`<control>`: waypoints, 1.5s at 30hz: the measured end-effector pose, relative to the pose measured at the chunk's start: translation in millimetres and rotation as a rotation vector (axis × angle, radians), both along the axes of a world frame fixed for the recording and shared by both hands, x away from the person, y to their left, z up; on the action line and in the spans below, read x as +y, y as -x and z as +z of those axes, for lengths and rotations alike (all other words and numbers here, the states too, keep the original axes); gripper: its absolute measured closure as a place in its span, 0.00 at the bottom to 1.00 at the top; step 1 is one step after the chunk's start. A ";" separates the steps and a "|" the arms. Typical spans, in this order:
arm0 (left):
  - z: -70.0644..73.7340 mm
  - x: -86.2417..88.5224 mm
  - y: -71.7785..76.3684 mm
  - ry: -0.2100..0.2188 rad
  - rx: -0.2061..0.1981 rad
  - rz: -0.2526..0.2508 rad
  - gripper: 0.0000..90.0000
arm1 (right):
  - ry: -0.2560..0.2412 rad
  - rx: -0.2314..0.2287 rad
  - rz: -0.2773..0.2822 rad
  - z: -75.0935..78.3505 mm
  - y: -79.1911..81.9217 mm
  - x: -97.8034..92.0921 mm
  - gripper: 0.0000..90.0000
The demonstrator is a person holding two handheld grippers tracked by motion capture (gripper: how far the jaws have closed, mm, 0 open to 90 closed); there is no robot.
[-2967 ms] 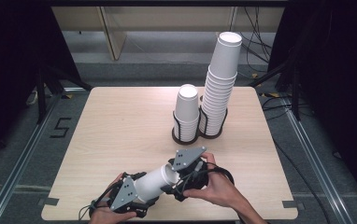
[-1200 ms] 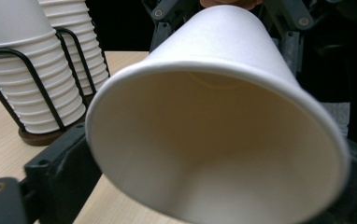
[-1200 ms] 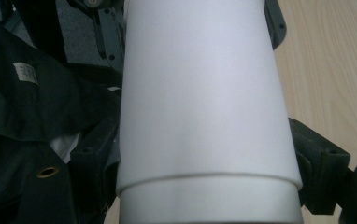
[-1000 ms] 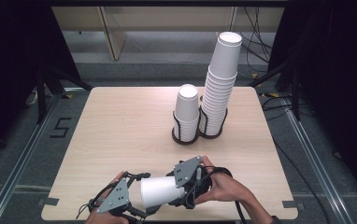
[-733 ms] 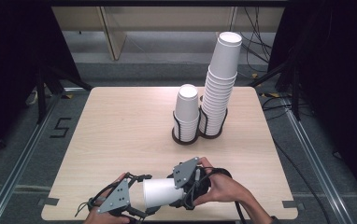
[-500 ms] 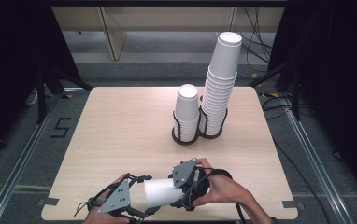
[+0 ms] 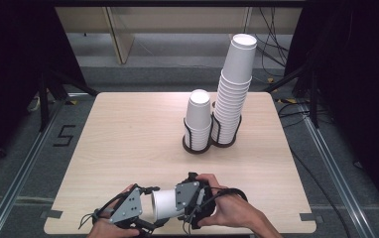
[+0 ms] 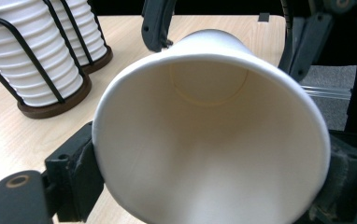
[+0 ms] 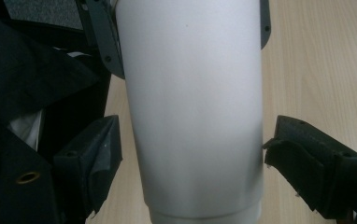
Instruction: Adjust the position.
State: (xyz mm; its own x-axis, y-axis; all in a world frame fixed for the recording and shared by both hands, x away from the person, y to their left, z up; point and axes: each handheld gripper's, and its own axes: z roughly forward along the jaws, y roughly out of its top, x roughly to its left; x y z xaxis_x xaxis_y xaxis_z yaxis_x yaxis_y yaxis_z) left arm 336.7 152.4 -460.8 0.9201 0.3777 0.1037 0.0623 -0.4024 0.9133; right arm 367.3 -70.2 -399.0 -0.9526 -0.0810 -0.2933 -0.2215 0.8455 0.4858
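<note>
A white paper cup [image 7: 165,204] lies on its side in the air between the two grippers, just above the table's front edge. My left gripper [image 7: 150,209] is shut on the cup's rim; in the left gripper view the open mouth of the cup [image 8: 214,140] faces the camera, with a jaw pressed against each side. My right gripper [image 7: 178,202] is open around the cup's base end. In the right gripper view the cup wall [image 9: 195,107] runs up between the pads [image 9: 95,154], and a thin gap shows on the left side.
On the wooden table [image 7: 128,134], two black wire holders stand side by side at the back right. One carries a short cup stack [image 7: 198,119], the other a tall stack [image 7: 234,89]. Dark floor and cables surround the table.
Over three seconds the cup and both grippers have sunk toward the front edge, and the cup has gone from slanted to level. Little has moved in the last second.
</note>
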 end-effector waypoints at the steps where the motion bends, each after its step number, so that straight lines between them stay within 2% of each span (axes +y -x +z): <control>1: 1.8 0.0 0.7 -0.010 0.004 0.003 0.14 | 0.003 -0.008 0.001 -0.8 -0.1 0.9 0.21; 2: 3.3 0.0 1.5 -0.022 0.008 0.003 0.14 | 0.007 -0.006 -0.002 -1.7 0.4 1.6 0.21; 5: 4.3 -1.4 3.6 -0.023 0.014 -0.003 0.14 | 0.007 -0.007 0.010 -4.4 -0.1 3.1 0.20; 10: 7.1 -3.2 6.1 -0.022 0.011 -0.011 0.14 | 0.038 0.001 0.029 -11.6 1.6 7.8 0.22; 14: 6.5 -3.5 5.8 0.002 0.025 -0.004 0.11 | 0.047 -0.001 0.028 -13.8 1.5 8.0 0.24; 15: 3.7 -2.6 4.1 0.062 0.039 -0.004 0.10 | 0.041 0.007 0.041 -13.1 0.0 6.7 0.24; 16: 3.7 -2.6 4.1 0.062 0.039 -0.004 0.08 | 0.041 0.007 0.041 -13.1 0.0 6.7 0.24; 17: 2.5 -1.2 2.7 0.094 0.043 0.004 0.08 | 0.028 0.018 0.036 -12.6 -0.5 5.5 0.25; 18: 1.2 0.5 1.2 0.149 0.059 0.018 0.07 | 0.004 0.034 0.036 -12.3 -3.0 3.5 0.25; 19: -1.3 2.1 -1.6 0.232 0.086 0.035 0.04 | -0.082 0.100 0.025 -11.4 -9.3 -2.5 0.25; 20: -2.0 3.7 -3.1 0.258 0.102 0.047 0.03 | -0.114 0.132 0.019 -11.1 -11.2 -4.8 0.25; 22: -3.3 6.3 -5.1 0.301 0.120 0.054 0.04 | -0.173 0.150 0.024 -11.5 -19.9 -10.6 0.25; 23: -3.3 6.3 -5.1 0.301 0.120 0.054 0.05 | -0.173 0.150 0.024 -11.5 -19.9 -10.6 0.25; 24: -4.1 7.0 -6.2 0.323 0.128 0.051 0.05 | -0.195 0.156 0.016 -11.5 -22.5 -13.2 0.25; 25: -3.8 8.0 -6.1 0.324 0.141 0.062 0.04 | -0.231 0.194 0.000 -10.1 -23.5 -17.6 0.25; 30: -4.2 5.0 -4.5 0.343 0.137 0.065 0.04 | -0.247 0.189 0.006 -12.0 -23.3 -15.7 0.25; 32: -4.3 3.9 -4.2 0.359 0.126 0.051 0.05 | -0.252 0.208 0.008 -14.1 -22.4 -13.3 0.25; 33: -3.3 3.7 -3.0 0.352 0.115 0.060 0.06 | -0.258 0.232 0.010 -16.3 -20.6 -11.5 0.25; 35: -2.9 4.1 -2.4 0.346 0.112 0.063 0.06 | -0.261 0.229 0.012 -17.0 -20.8 -11.1 0.25; 38: -2.9 3.1 -3.5 0.359 0.107 0.047 0.07 | -0.276 0.254 0.008 -19.6 -21.4 -11.1 0.25; 39: -2.0 4.4 -2.6 0.330 0.109 0.056 0.07 | -0.272 0.242 0.011 -20.1 -22.3 -11.2 0.25; 41: -2.3 4.2 -2.4 0.325 0.105 0.052 0.08 | -0.271 0.255 0.012 -20.8 -21.7 -11.0 0.25; 42: -2.4 3.6 -2.2 0.319 0.091 0.048 0.10 | -0.261 0.257 0.009 -23.0 -21.3 -9.9 0.25; 43: -1.5 3.6 -1.8 0.296 0.081 0.043 0.10 | -0.259 0.256 0.004 -23.9 -21.4 -9.8 0.25; 44: -1.5 3.6 -1.8 0.296 0.081 0.043 0.11 | -0.259 0.256 0.004 -23.9 -21.4 -9.8 0.25; 45: -1.2 1.9 -1.4 0.278 0.075 0.044 0.12 | -0.246 0.256 -0.003 -27.0 -22.6 -9.3 0.24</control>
State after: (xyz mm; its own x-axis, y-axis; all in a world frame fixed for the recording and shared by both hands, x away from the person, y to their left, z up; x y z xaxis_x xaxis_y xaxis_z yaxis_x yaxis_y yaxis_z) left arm 338.2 154.2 -462.0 0.9034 0.4220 -0.0766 0.1453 -0.1331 0.9804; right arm 389.9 -79.5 -426.0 -0.9979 -0.0350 -0.0552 -0.0640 0.6968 0.7144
